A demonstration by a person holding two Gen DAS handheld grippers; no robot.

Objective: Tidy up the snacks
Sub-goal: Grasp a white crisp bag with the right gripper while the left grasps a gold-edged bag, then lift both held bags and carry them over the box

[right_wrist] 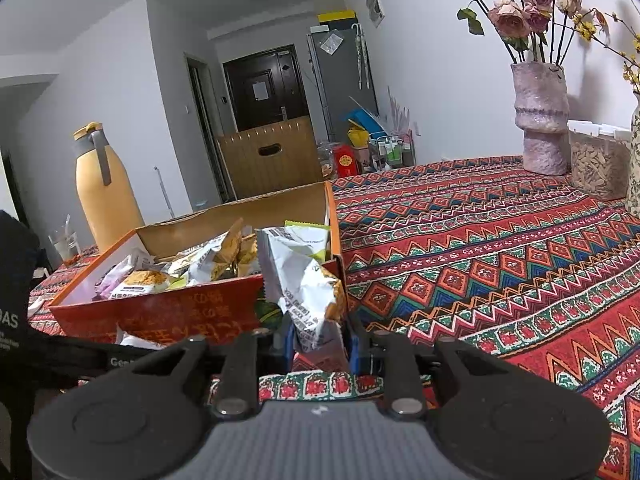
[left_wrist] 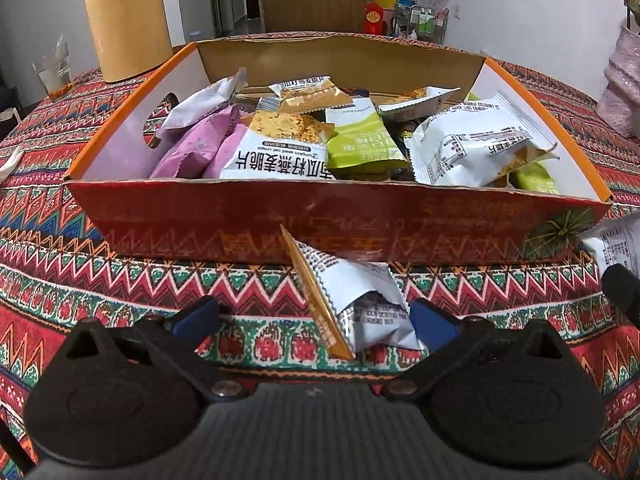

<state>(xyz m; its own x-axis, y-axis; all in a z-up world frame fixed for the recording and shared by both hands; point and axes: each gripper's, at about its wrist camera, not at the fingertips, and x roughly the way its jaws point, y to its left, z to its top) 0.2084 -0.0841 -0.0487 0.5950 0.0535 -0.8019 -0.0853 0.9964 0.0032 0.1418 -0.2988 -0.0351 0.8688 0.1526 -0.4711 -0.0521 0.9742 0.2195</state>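
An orange cardboard box (left_wrist: 248, 224) holds several snack packets: white, purple and green ones. A white snack packet (left_wrist: 356, 300) with an orange edge lies on the tablecloth against the box's front wall. My left gripper (left_wrist: 316, 316) is open, its blue pads on either side of that packet without pressing it. In the right wrist view the box (right_wrist: 168, 308) sits at the left. My right gripper (right_wrist: 320, 340) is shut on a crumpled white snack packet (right_wrist: 304, 276), held upright beside the box's near right corner.
A yellow thermos jug (left_wrist: 128, 20) and a glass (left_wrist: 54, 72) stand behind the box on the left. A pink vase (right_wrist: 540, 120) with dried flowers and a clear container (right_wrist: 596, 160) stand at the far right. A patterned tablecloth (right_wrist: 500, 264) covers the table.
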